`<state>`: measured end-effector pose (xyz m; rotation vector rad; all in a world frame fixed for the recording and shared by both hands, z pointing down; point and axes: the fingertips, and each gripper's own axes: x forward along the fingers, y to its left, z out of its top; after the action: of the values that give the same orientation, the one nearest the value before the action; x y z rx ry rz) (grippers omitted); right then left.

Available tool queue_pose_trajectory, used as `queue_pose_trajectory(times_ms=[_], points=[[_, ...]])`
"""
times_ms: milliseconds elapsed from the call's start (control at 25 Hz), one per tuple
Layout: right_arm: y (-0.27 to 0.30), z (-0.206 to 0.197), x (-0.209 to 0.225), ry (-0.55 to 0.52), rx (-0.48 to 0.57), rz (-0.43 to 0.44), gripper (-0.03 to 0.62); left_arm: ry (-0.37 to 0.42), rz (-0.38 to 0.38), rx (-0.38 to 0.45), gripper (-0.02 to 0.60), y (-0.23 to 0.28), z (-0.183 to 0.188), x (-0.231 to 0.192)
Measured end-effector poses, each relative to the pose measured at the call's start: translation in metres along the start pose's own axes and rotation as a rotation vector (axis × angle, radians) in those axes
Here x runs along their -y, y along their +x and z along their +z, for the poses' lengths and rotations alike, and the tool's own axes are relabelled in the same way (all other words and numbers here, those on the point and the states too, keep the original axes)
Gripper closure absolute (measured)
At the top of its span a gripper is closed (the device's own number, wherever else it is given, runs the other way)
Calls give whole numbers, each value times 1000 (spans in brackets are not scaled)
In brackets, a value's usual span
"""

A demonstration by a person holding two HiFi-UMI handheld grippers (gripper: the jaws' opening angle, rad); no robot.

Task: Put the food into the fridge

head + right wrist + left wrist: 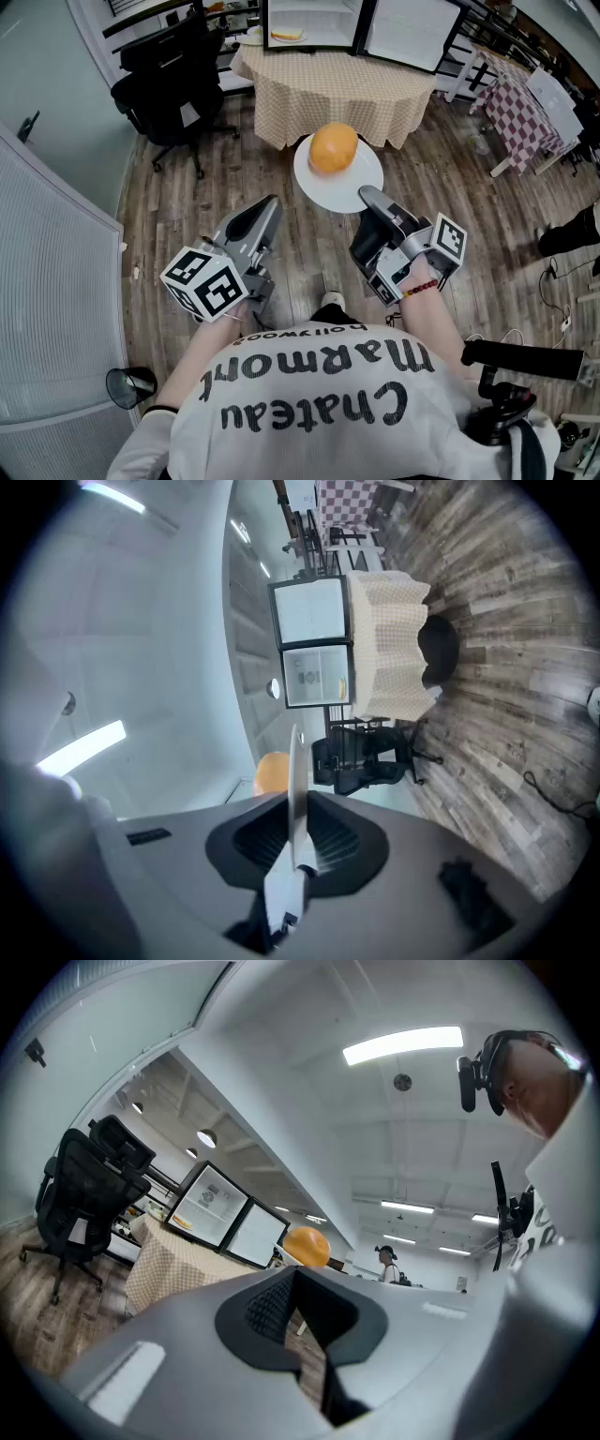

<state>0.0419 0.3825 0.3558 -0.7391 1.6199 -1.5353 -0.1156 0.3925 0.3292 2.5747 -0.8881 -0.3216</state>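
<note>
Right tool (364,193) clamps the plate (322,190) by its near rim, orange food (333,148) aboard; fridge (314,21) lies straight ahead, upper centre. Left tool (272,202) is closed, empty.

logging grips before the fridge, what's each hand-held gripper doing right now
Left hand-held gripper: closed, empty.
Right hand-held gripper: closed on the rim of the white plate, which carries round orange food.

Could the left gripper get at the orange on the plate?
Probably yes: the left gripper hangs empty beside the plate, with nothing between it and the uncovered orange. Its fingers are together, so they would need opening first.
</note>
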Motion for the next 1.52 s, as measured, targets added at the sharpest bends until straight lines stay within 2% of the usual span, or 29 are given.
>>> queue_pose_trajectory(times_ms=[480, 760, 1040, 1280, 1520], points=[[-1, 2, -5, 16, 6, 34, 545, 22, 3, 15, 580, -3, 5, 1], [6, 8, 16, 34, -17, -1, 545, -3, 17, -13, 580, 4, -11, -14], [48, 68, 25, 58, -13, -1, 545, -8, 42, -26, 580, 60, -3, -54], [103, 141, 18, 52, -44, 42, 545, 20, 65, -4, 580, 133, 21, -94], [140, 209, 17, 20, -65, 29, 545, 25, 107, 37, 580, 198, 39, -127]])
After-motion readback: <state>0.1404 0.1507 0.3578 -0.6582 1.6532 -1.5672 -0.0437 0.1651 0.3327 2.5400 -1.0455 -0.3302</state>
